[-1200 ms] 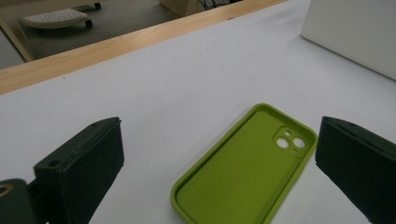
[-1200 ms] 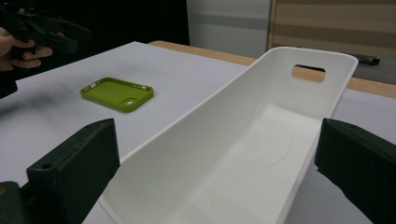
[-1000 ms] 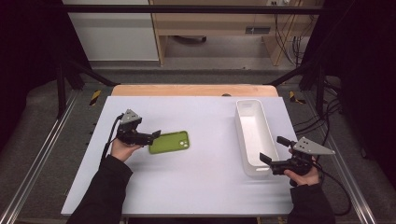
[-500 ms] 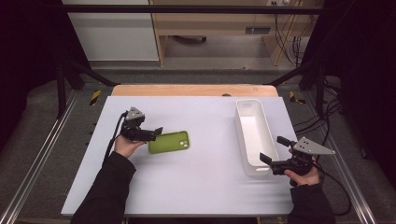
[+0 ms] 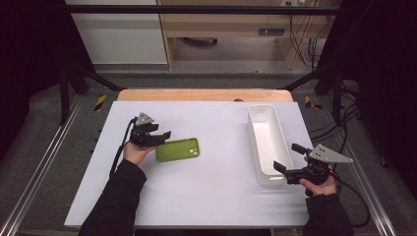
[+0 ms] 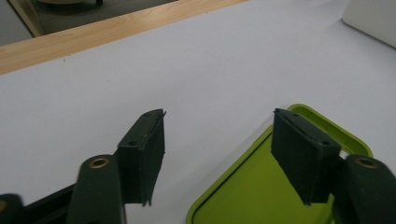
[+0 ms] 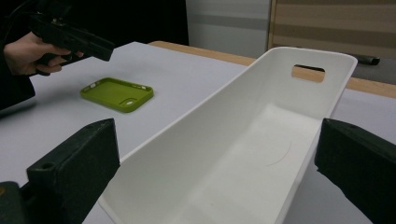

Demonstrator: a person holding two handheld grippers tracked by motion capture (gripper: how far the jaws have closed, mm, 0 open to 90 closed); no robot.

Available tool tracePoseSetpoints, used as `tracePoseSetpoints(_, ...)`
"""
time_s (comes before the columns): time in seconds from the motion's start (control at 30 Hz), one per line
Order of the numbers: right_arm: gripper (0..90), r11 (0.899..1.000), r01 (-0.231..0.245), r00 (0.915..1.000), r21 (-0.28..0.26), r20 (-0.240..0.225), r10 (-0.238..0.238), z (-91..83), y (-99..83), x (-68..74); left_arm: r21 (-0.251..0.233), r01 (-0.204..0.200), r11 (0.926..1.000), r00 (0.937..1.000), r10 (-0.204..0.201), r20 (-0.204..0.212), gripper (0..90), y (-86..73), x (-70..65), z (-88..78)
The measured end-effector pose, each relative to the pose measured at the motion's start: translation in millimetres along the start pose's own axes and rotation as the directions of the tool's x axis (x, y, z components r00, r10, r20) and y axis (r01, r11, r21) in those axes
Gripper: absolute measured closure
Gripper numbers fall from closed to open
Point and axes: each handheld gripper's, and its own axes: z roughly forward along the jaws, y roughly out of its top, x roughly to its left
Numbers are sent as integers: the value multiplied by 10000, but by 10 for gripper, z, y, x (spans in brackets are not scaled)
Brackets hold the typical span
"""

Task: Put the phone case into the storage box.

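Our left gripper (image 5: 164,136) is reaching in level from the left, wrist low over the white table (image 5: 206,201), forearm coming up from the near edge. Its jaws have just been closing but are standing apart, straddling the near corner of the green phone case (image 5: 178,149); in the left gripper view one pad (image 6: 303,154) is hanging over the case's (image 6: 261,186) rim and the other over bare table, neither pressing on it. We are seeing the case lying flat, open side up, left of the table's middle, well apart from the white bin (image 5: 268,142).

We are holding our right gripper (image 5: 287,164) at the bin's near end, hand at the table's right edge, jaws spread wide on either side of the bin's (image 7: 243,154) walls, gripping nothing.
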Motion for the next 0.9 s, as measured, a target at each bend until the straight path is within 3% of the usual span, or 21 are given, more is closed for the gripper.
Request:
tracePoseSetpoints(0.4, 6, 10000, 5, 10000, 13, 19, -5, 0, -1, -3, 365, -94, 9993, 9999, 97, -82, 679, -39, 4, 85)
tracePoseSetpoints(0.9, 5, 10000, 8, 10000, 15, 23, -8, 0, -2, -4, 780, -82, 9969, 9997, 101, -244, 880, -85, 22, 172)
